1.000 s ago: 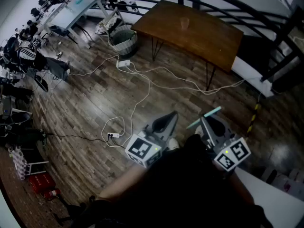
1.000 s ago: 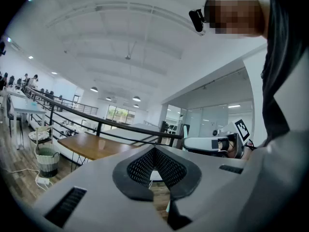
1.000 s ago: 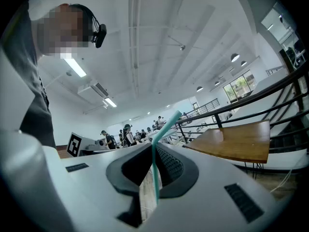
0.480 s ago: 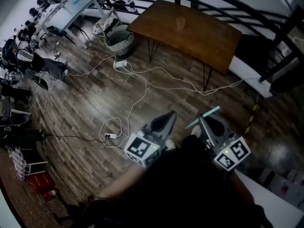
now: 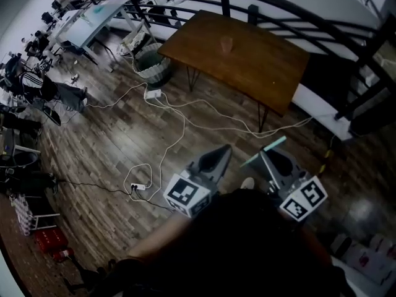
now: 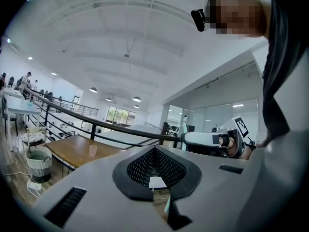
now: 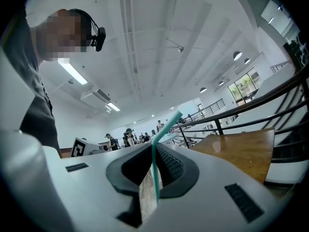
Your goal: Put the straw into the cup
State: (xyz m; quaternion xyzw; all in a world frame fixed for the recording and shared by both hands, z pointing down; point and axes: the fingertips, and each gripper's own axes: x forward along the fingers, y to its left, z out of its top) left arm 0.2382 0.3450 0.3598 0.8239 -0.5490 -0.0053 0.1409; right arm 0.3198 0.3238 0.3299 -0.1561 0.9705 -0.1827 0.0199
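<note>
Right gripper (image 7: 150,174) clamps straw (image 5: 265,151) upright, long end free for aiming. Cup (image 5: 226,44) sits on table (image 5: 266,64), well away from me. Left gripper (image 5: 220,156) jaws together, empty, spare for steadying.

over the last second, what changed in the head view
The brown wooden table and pinkish cup slid lower and leftward in view, as did the floor cables: the person is closing in. The right claw stays shut on the teal straw; nothing let go.

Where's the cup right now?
Head view, upper centre: the cup stands alone on the brown table, in its left half, with the black railing behind.
</note>
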